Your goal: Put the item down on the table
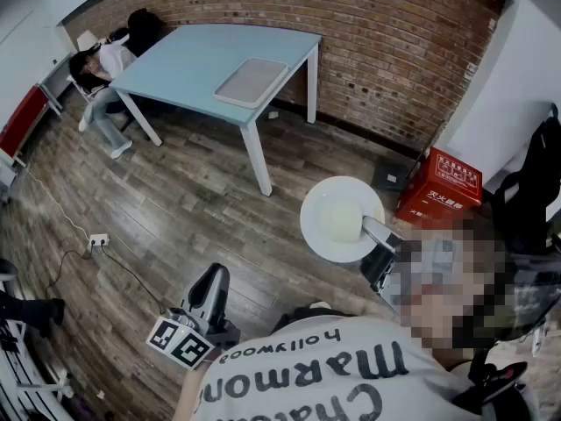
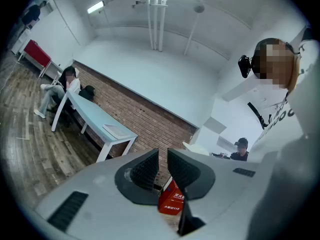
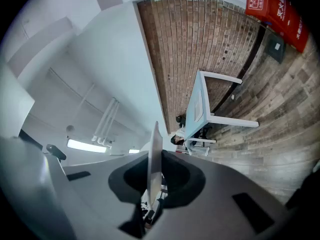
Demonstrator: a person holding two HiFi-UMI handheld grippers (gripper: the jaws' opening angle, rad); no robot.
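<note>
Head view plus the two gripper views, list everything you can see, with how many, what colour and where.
plate: one, white, held by its rim above the floor, short of the table
table: one, light blue, against the brick wall
tray: one, pale grey, on the table's near end
box: one, red, on the floor by the wall
power strip: one, white, on the floor at left
seated person: one, at the table's far end
brick wall: one, reddish brown, behind the table
floor: wood planks, brown
left hand-held gripper: one, grey, jaws slightly apart, empty
right hand-held gripper: one, grey, clamped on the plate
</note>
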